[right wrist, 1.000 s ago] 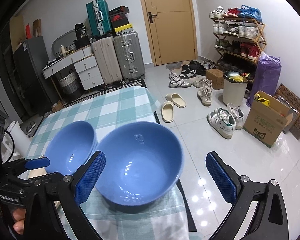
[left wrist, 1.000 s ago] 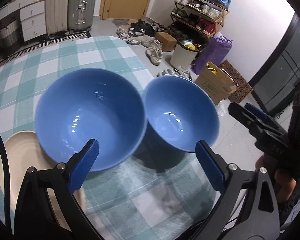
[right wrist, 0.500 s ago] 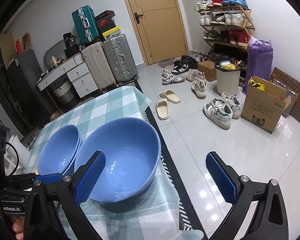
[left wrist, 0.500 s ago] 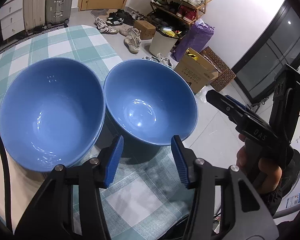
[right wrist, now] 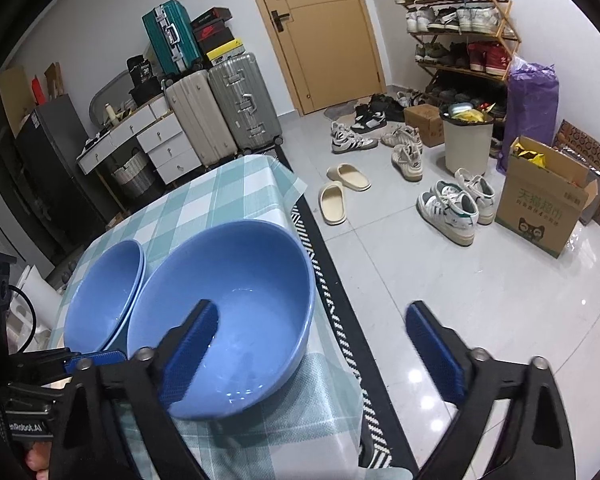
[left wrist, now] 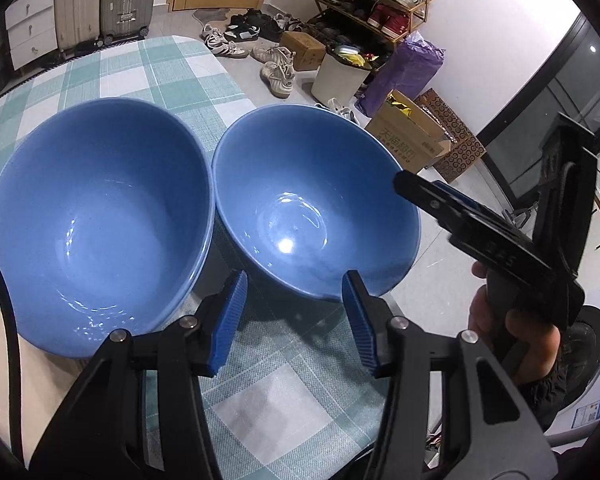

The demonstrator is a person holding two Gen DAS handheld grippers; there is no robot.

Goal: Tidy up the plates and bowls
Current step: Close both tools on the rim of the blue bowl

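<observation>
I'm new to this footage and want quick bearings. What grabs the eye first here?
Two glossy blue bowls side by side on the checked tablecloth: the left blue bowl, which seems to sit nested in another, and the right blue bowl near the table's edge. The left gripper hangs open just before the right bowl's near rim, and the right gripper, jaws just narrowing, straddles that bowl's side. Behind: a crowded shoe rack.

Bowls (left wrist: 100,216) glossy glazed ceramic; tablecloth (left wrist: 268,392) woven-textured; floor (right wrist: 480,300) shiny tile.
</observation>
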